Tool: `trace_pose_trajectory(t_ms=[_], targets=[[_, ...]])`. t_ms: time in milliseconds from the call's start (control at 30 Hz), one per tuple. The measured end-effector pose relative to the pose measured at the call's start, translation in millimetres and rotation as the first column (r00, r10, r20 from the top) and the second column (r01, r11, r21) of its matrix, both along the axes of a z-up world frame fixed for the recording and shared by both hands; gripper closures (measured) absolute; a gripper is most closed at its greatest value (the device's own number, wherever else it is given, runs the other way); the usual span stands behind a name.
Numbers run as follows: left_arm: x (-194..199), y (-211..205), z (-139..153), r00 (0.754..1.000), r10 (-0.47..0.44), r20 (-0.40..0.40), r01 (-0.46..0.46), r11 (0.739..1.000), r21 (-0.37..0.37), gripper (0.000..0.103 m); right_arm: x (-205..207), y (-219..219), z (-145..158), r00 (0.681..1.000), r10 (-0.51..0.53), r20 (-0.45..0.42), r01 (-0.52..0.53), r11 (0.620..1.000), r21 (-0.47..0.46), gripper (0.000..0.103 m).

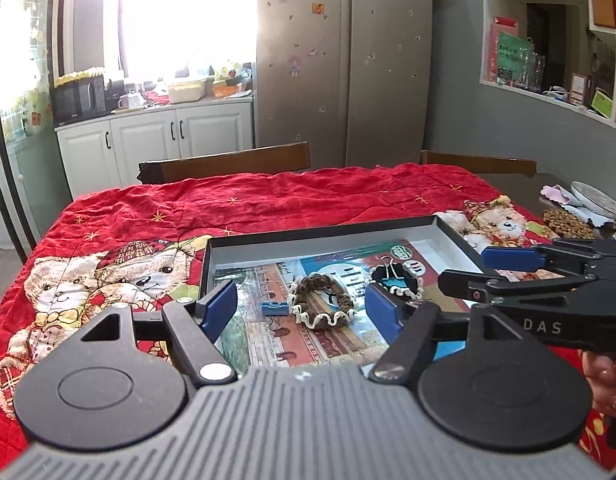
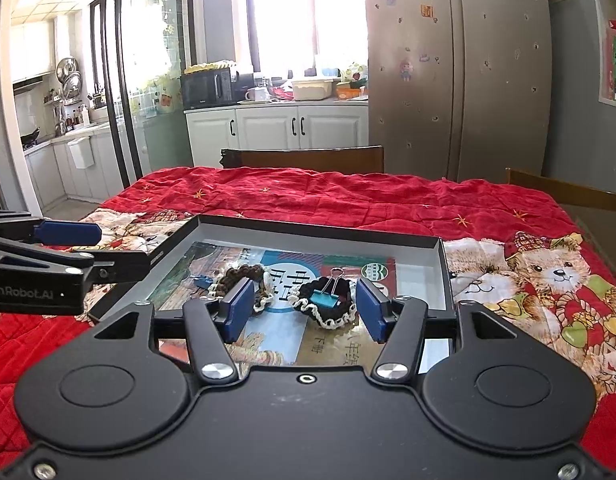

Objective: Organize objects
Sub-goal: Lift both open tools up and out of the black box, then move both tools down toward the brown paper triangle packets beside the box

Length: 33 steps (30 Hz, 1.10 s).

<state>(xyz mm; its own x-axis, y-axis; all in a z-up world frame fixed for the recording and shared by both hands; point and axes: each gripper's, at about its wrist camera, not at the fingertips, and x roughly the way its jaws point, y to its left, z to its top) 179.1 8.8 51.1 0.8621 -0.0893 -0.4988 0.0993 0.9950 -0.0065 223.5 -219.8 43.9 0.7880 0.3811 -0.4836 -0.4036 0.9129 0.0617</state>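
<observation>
A shallow black-rimmed tray (image 1: 323,236) (image 2: 319,232) with a printed picture on its floor lies on the red quilt. In it are a brown crocheted scrunchie (image 1: 319,300) (image 2: 238,276), a small blue binder clip (image 1: 275,309) (image 2: 204,280), and a black scrunchie (image 1: 407,286) (image 2: 331,314) with a teal binder clip (image 1: 389,282) (image 2: 323,299) resting on it. My left gripper (image 1: 302,308) (image 2: 104,248) is open over the tray's near left part, holding nothing. My right gripper (image 2: 306,312) (image 1: 483,270) is open too, its blue pads either side of the black scrunchie without touching it.
The red bear-print quilt (image 1: 268,200) covers the table. Two wooden chair backs (image 1: 228,164) (image 1: 479,166) stand at the far edge. A dish (image 1: 595,198) and small items sit on the bare table at the far right. A fridge (image 2: 459,72) and white cabinets (image 2: 276,126) stand behind.
</observation>
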Motion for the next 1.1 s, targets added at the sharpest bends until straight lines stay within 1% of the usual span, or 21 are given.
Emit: trace_pose_trajectory(t_ms=[233, 500, 667, 967, 1100], targets=[[-20.5, 1.4, 3.7, 1.000, -0.013, 0.023, 0.013, 1.000, 0.001, 0.019, -19.0, -4.5, 2.4, 1.000, 0.009, 0.006, -0.009, 1.000, -0.007, 0.046], [-42.9, 2.8, 5.3, 0.999, -0.031, 0.037, 0.032, 1.000, -0.002, 0.018, -48.0, -10.2, 6.8, 0.999, 0.028, 0.023, -0.027, 0.999, -0.018, 0.044], [-59.7, 0.8, 6.4, 0.997, -0.052, 0.051, 0.051, 0.999, 0.009, 0.017, -66.1, -12.2, 8.7, 0.999, 0.037, 0.032, -0.036, 0.999, -0.031, 0.041], [-81.5, 2.5, 6.1, 0.996, -0.072, 0.059, 0.071, 0.997, 0.015, 0.016, -89.6, -19.9, 8.0, 0.998, 0.045, 0.038, -0.043, 0.998, -0.047, 0.039], [-89.3, 2.6, 1.6, 0.995, -0.082, 0.053, 0.081, 0.996, 0.030, 0.016, -99.0, -25.2, 6.4, 0.998, 0.044, 0.035, -0.042, 0.998, -0.049, 0.039]])
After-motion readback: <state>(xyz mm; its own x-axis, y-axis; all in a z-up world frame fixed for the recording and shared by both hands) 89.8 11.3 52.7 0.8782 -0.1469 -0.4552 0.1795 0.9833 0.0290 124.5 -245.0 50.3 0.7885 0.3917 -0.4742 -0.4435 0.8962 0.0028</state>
